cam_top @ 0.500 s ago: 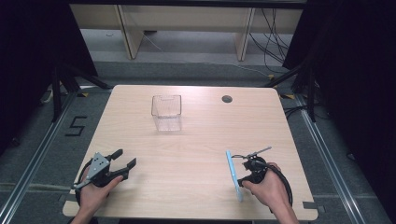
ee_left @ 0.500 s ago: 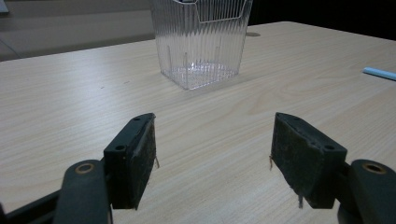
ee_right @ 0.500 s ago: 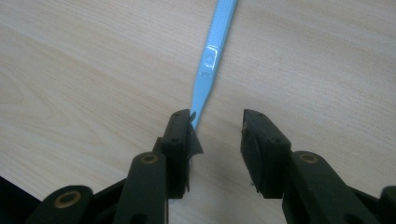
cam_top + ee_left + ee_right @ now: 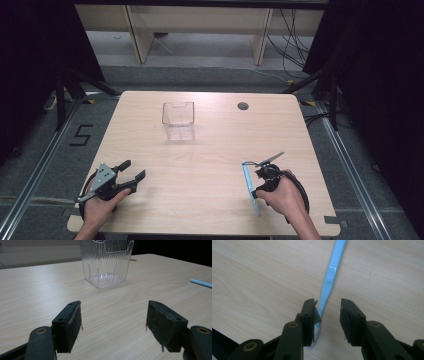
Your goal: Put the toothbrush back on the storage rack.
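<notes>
Blue toothbrush (image 4: 331, 275) lies lengthwise, pointing away between right tongs (image 4: 327, 315).

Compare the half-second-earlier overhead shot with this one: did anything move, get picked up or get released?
Nothing visibly changed. The right gripper is still open beside the blue toothbrush, the left gripper is open and empty, and the clear container stands where it was.

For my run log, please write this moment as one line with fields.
left gripper: open, idle | right gripper: open over blue toothbrush | toothbrush: flat on table | clear bin: upright
</notes>
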The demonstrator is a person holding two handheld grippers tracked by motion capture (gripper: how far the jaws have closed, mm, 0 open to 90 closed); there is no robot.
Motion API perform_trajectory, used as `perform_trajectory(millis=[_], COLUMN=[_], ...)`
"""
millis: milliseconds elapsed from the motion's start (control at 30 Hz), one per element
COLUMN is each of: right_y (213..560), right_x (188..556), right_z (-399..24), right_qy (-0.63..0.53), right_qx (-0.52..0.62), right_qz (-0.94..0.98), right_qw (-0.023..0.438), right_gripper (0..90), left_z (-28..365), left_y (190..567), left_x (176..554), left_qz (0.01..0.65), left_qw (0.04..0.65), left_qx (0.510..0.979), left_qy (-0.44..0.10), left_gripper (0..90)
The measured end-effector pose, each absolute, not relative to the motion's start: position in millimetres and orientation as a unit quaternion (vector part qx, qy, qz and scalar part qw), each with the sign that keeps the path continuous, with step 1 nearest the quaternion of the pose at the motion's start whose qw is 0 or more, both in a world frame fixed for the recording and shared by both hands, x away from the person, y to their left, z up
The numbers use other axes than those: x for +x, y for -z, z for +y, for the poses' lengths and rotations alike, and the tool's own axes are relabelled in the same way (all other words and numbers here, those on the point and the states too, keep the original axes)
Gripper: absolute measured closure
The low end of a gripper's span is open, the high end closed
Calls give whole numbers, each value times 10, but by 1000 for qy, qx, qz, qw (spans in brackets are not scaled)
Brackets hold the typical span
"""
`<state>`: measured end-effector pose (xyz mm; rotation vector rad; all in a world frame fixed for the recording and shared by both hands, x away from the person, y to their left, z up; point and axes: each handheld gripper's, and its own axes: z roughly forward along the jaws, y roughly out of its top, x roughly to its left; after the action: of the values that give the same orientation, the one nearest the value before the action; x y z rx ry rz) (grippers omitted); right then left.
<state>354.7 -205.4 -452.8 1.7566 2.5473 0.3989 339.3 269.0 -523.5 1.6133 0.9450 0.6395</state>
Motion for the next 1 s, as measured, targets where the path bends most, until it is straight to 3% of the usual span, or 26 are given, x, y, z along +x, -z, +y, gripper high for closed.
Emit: perform_trajectory(millis=[267, 567, 1000], right_y=[4551, 4612, 4692], right_x=[3709, 3926, 4081], right_z=[-1949, -1760, -1705], right_qy=[-96, -71, -37], right_qx=[541, 573, 593], right_qz=[835, 816, 804], right_qw=[19, -16, -25], right_gripper=[684, 698, 721], left_z=[2697, 2668, 2672], left_y=[5185, 5178, 5171], left_x=[3374, 3373, 3352], left_qz=[391, 385, 388], left_qw=[556, 561, 554], left_qx=[680, 681, 684], left_qy=[-275, -271, -273], left_gripper=[281, 286, 290])
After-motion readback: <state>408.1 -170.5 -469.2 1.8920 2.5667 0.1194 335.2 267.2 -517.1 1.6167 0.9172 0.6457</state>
